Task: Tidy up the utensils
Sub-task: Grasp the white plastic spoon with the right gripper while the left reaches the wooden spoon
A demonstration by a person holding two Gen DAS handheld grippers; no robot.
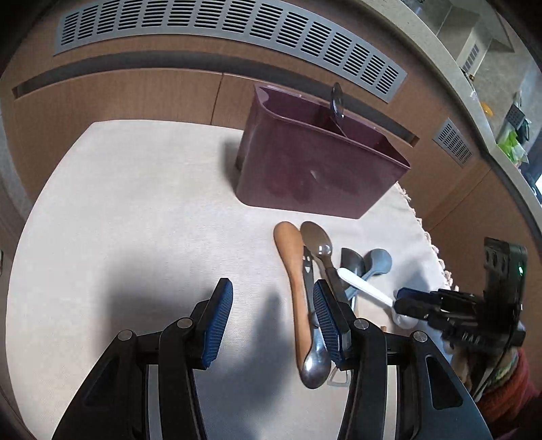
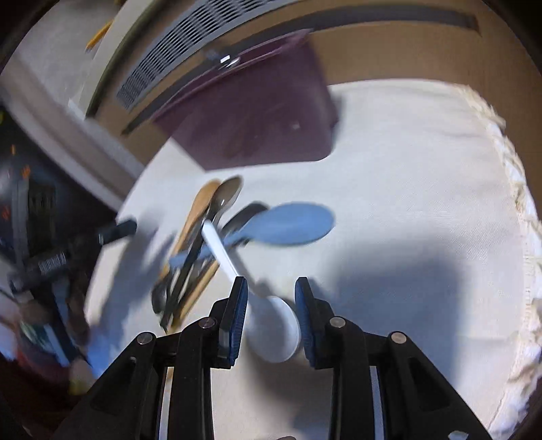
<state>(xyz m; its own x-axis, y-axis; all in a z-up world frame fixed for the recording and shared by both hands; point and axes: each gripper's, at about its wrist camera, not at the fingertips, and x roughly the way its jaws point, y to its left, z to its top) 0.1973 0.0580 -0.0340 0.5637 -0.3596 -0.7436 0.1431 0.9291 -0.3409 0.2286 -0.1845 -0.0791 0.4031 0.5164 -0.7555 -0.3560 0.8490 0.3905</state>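
Observation:
A maroon utensil holder (image 1: pixel 315 169) stands on a cream cloth, with one dark utensil (image 1: pixel 337 100) upright in it; it also shows, blurred, in the right wrist view (image 2: pixel 257 111). In front of it lies a pile: a wooden spoon (image 1: pixel 294 270), metal spoons (image 1: pixel 316 242), a blue-grey spoon (image 1: pixel 377 262) and a white plastic spoon (image 1: pixel 366 287). My left gripper (image 1: pixel 271 325) is open, just left of the pile, its right finger over the handles. My right gripper (image 2: pixel 271 318) is open around the white spoon's bowl (image 2: pixel 276 333), which lies between the pads.
The cream cloth (image 1: pixel 135 210) has a fringed right edge (image 1: pixel 437 250). Behind stand wooden cabinet fronts with a grey vent grille (image 1: pixel 220 30). A curved counter edge (image 1: pixel 474 101) runs at the right. The right wrist view is motion-blurred.

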